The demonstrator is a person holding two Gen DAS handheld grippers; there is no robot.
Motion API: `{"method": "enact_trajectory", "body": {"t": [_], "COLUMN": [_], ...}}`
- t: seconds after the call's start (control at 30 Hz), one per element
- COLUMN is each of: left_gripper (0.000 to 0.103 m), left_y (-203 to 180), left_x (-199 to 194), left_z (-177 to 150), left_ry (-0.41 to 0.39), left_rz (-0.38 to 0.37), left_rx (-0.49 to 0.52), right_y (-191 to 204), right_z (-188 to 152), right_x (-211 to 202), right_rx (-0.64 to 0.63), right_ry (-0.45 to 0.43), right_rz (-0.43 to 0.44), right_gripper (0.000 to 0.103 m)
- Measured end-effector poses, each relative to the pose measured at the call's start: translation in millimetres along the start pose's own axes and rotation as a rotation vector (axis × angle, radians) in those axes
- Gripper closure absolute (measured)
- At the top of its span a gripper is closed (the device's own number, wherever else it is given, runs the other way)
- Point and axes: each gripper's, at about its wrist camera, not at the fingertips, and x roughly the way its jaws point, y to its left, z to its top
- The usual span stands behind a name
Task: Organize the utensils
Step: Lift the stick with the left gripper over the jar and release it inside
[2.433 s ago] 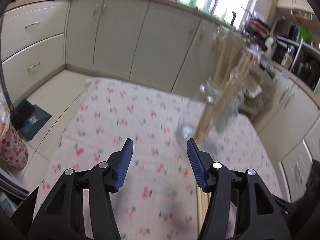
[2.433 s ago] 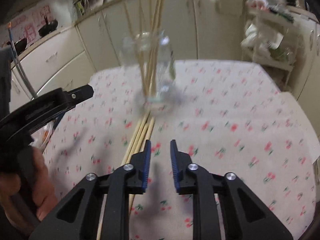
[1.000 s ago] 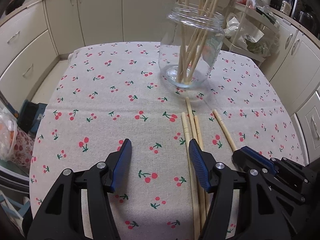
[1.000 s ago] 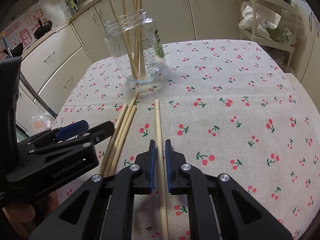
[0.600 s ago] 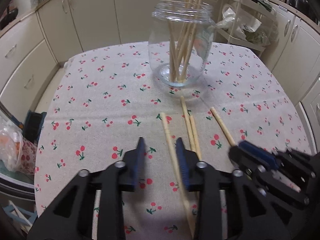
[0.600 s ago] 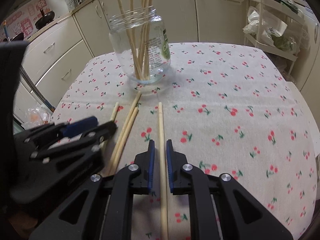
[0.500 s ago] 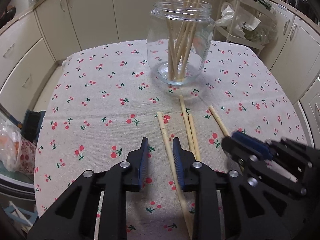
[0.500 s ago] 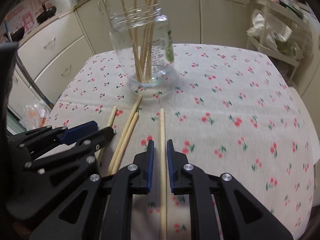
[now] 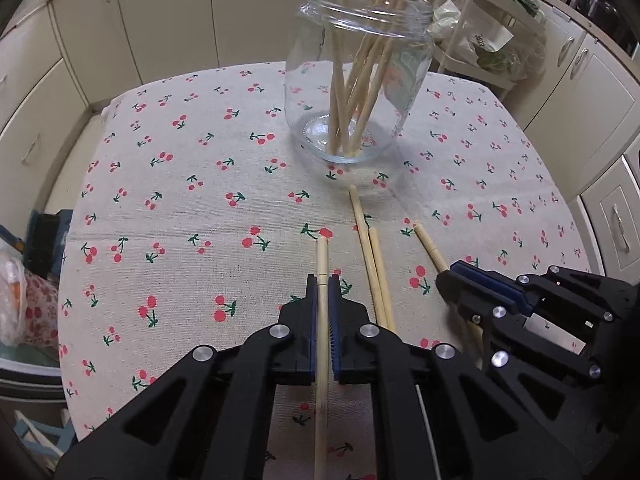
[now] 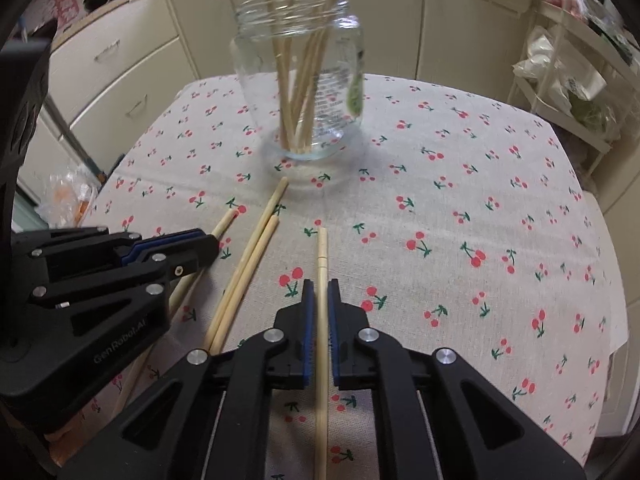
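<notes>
Left gripper point(image 9: 322, 284), jaws just closed, clamps one pale wooden chopstick point(image 9: 322, 264); right gripper point(image 10: 318, 288) likewise grips a second wooden chopstick point(image 10: 321, 256); two loose chopsticks point(image 10: 250, 264) lie between them.

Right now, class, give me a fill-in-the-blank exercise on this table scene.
1. Each gripper is shut on one ____.
2. The glass jar stands on a tablecloth printed with ____.
3. Between the left gripper and the right gripper, ____ loose sticks lie side by side.

Missing words: chopstick; cherries; two
</notes>
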Motion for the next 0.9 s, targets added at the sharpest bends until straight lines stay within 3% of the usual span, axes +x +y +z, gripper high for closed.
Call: {"method": "enact_trajectory", "body": {"t": [0.2,0.3,0.43,0.53,0.7,0.9], "left_gripper": [0.098,0.098,0.098,0.098,0.098,0.098], "left_y": [-3.0,6.9,24.1,34.5,41.4,35.7], "left_x": [1.2,-4.3,-34.7,-65.8,-108.1,-152.1], "left_z": [2.0,2.4,7.2,13.1,26.6,49.1], "left_ry": [-0.006,-0.041,-0.213,-0.384,-0.62,-0.873], "left_rz": [0.005,-0.033,-0.074,-0.133,-0.174,-0.157], "left_rx": [0.027,-0.026,-0.096,-0.14,-0.182,-0.235], "right_y": [5.4,-6.1,-29.8,-42.0,-47.1,-48.7], "right_z": [-2.7,-6.5,-16.6,-23.0,-25.4,-22.7], "right_x": [-0.6,-4.6,-20.3,-34.9,-53.9,-54.2], "right_rx": [-0.042,0.053,0.227,0.323,0.387,0.403], "right_ry": [-0.012,-0.035,-0.148,-0.245,-0.377,-0.441], "right_rz": [-0.013,0.07,0.213,0.267,0.309,0.314], "right_gripper": [0.097,0.097,0.097,0.097,0.097,0.097]}}
